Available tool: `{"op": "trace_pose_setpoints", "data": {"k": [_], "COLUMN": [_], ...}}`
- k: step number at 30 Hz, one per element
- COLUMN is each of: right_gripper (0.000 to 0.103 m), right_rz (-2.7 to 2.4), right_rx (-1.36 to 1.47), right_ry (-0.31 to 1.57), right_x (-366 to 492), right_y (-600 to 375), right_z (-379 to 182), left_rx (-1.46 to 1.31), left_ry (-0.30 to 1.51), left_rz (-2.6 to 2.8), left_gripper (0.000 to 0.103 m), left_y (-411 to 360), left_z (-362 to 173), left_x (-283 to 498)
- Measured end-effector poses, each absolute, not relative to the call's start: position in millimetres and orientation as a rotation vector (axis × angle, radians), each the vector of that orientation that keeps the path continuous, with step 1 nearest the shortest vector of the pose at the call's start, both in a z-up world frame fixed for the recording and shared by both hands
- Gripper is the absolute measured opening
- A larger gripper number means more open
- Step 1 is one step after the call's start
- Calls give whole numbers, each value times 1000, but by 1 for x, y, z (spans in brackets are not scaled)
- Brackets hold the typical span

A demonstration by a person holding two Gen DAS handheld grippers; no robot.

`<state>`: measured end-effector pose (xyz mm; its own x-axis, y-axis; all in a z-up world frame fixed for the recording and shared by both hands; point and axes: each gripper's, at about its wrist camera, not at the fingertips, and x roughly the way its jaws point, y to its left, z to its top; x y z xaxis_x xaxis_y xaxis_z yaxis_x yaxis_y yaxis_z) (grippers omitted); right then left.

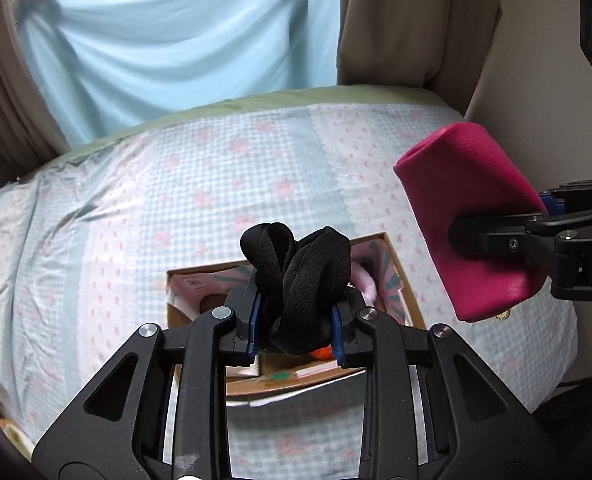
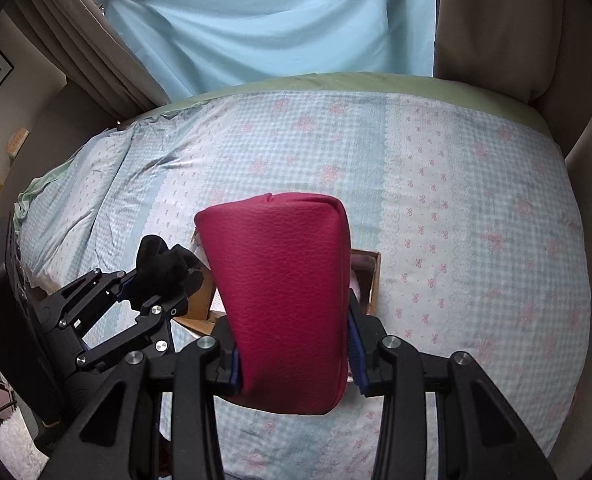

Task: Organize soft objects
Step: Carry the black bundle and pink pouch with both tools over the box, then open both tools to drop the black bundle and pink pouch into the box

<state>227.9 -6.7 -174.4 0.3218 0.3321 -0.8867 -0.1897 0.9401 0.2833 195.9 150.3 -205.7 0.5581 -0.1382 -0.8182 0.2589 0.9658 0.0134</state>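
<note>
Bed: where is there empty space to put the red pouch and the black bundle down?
The bedspread is bare to the right of the cardboard box, and beyond it up to the green edge. The wrinkled left side is bare too. It is crowded at the box, where both grippers hold the red pouch and black bundle.

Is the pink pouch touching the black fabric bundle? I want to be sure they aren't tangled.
Apart. The left wrist view shows bedspread between the black fabric bundle and the pink pouch.
</note>
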Motion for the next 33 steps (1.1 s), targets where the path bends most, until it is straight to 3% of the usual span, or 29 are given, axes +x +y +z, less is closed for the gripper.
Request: {"op": "trace_pose_setpoints", "data": {"k": [9,20,29,30,31,32,33], "right_gripper": [37,37,40,42,49,66,79], "right_rz": [254,154,90,89,85,85,88], "right_rx": [206,145,145,150,157,169,179], "right_ry": [1322,1443,1501,1503,1502,1496,1485], "right_x": [230,251,271,273,275,276,277], "right_y": [55,64,57,56,56,55,54], "right_z": [-243,-325,-356,-358,-360,-360,-359], "left_rx": [169,108,131,126,116,114,125], "left_ry": [1097,1261,1309,1304,1300,1297,1288], "left_rz": [-278,-259,-278,-288,-308,-320,-316], "left_gripper": [23,23,23,26,46,86,102], "left_y": [203,224,214,213,212,211,210], "left_z": [-275,-357,-376,-376,-375,-375,-374], "left_x": [221,242,254,254,254,254,253]}}
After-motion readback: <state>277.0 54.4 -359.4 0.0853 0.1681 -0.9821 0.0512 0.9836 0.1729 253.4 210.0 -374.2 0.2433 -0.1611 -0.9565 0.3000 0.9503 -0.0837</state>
